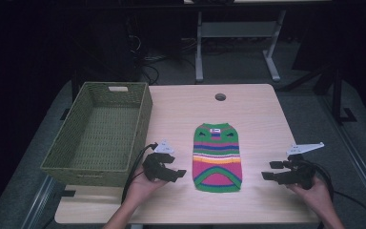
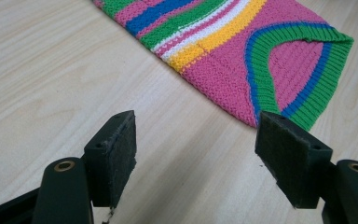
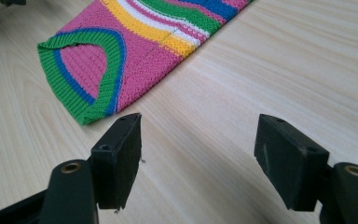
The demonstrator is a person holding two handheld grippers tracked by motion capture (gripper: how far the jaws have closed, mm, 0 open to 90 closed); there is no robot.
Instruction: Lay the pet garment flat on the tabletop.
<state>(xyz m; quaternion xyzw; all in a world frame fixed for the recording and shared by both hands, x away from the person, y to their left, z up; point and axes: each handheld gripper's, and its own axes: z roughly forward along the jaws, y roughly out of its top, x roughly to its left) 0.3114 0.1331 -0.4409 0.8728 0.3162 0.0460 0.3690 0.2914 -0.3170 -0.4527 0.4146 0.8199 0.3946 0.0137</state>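
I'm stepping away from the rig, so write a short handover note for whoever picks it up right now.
Left gripper: open, holding nothing, just left of the sweater's hem.
Right gripper: open, holding nothing, to the right of the hem, a little farther off.
Sweater: flat on the table, striped, collar away from you, not yet gripped.
Basket: on the table's left, nothing in it.
Done: both grippers set either side of the hem.
Left: likely grip the sweater, fold it and put it in the basket.
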